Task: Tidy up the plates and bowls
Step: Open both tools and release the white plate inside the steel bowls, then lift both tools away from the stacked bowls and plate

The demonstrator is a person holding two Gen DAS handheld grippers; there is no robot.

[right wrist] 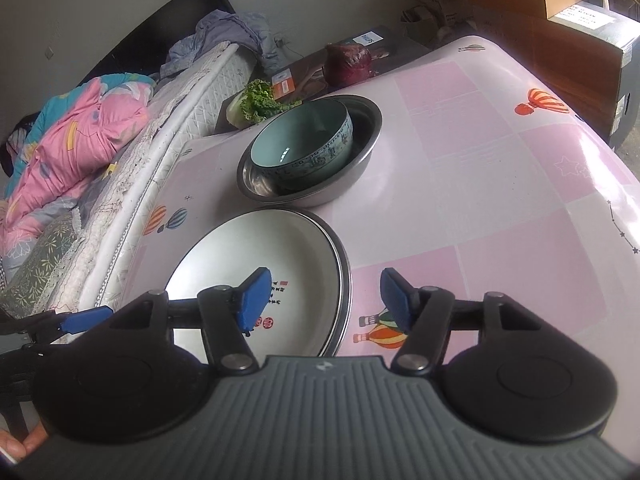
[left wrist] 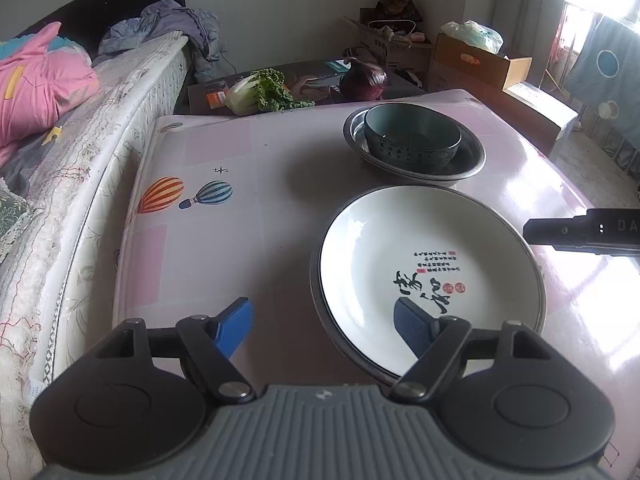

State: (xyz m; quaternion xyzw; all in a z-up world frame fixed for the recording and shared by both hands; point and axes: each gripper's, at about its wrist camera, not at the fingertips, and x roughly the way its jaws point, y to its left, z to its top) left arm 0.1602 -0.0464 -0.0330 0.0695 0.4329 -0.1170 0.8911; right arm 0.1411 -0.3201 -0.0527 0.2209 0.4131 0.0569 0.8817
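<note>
A white plate (left wrist: 400,248) (right wrist: 280,248) with black calligraphy lies on the pink table (left wrist: 240,240) (right wrist: 480,200), and a darker metal rim shows just under it. Farther back a teal bowl (left wrist: 412,136) (right wrist: 296,140) sits inside a steel basin (left wrist: 472,160) (right wrist: 360,168). My left gripper (left wrist: 324,330) is open and straddles the plate's near-left rim, its blue pads clear of it. At the plate's right rim my right gripper (right wrist: 325,298) also stands open, one pad over the plate and one over the table. Neither holds anything.
A bed (left wrist: 80,160) with pink bedding runs along the table's left side. Leafy greens (left wrist: 264,92) and a purple cabbage (left wrist: 364,80) lie on a low surface beyond the far edge. Cardboard boxes (left wrist: 480,60) stand at the back right. A hand (right wrist: 24,444) shows at the lower left.
</note>
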